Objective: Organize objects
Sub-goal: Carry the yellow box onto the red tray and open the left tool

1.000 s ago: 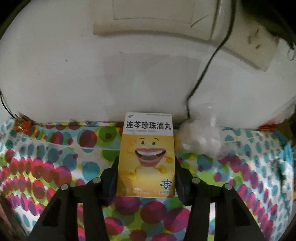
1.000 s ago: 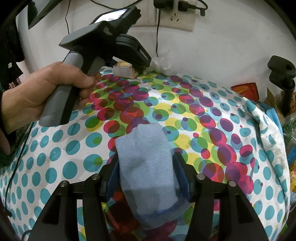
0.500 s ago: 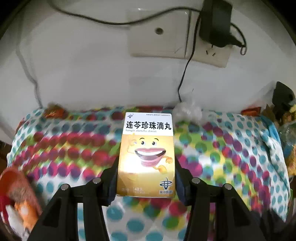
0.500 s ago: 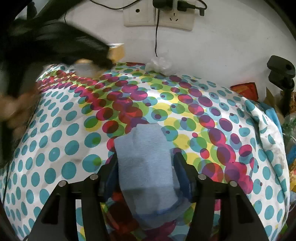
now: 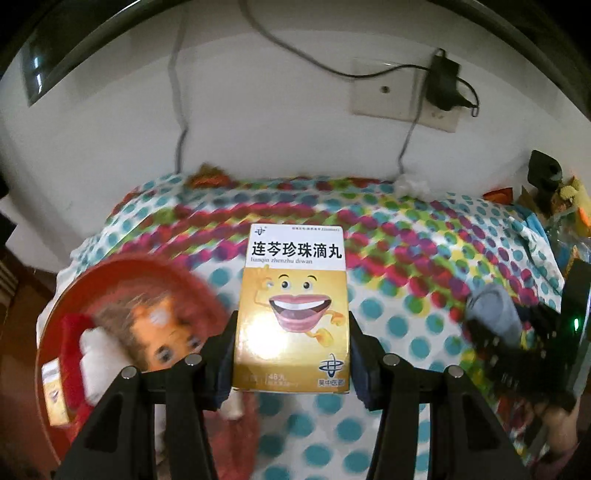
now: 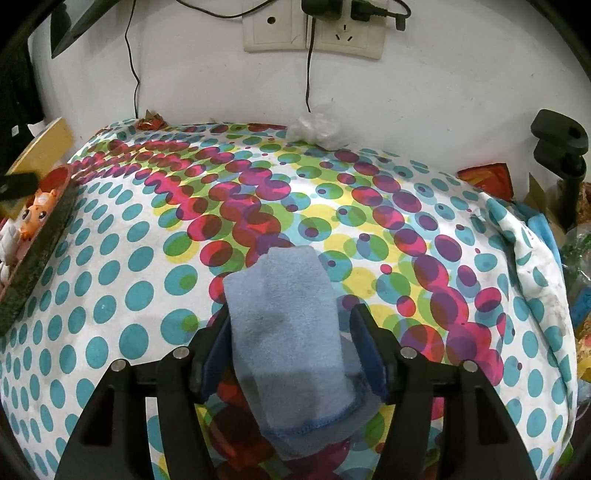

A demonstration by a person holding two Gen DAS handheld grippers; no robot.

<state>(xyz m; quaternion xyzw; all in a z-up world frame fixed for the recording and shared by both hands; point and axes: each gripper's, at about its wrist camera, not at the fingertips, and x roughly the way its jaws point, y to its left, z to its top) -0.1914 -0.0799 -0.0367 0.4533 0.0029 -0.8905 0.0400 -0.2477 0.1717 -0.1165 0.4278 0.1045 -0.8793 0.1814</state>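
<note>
My left gripper (image 5: 291,321) is shut on a yellow medicine box (image 5: 291,295) with a cartoon mouth, held upright above the dotted tablecloth (image 5: 406,258). Just left of it is a red basket (image 5: 110,269) holding a stuffed toy (image 5: 162,332) and a small box. My right gripper (image 6: 288,314) rests low over the cloth-covered table, its jaws opening around a folded blue cloth (image 6: 284,325). The right pad stands clear of the cloth. In the left wrist view, the right gripper (image 5: 517,332) and the blue cloth (image 5: 495,314) show blurred at the right.
The basket's dark rim (image 6: 40,243) sits at the table's left edge. A white plastic wad (image 6: 317,127) and a candy wrapper (image 6: 149,120) lie by the wall under the sockets (image 6: 314,33). A black clamp (image 6: 557,144), a red packet (image 6: 487,177) and clutter crowd the right side.
My left gripper pulled back from the wall and swung left with the box, bringing the red basket into view. The right gripper's jaws widened around the blue cloth, which stayed put.
</note>
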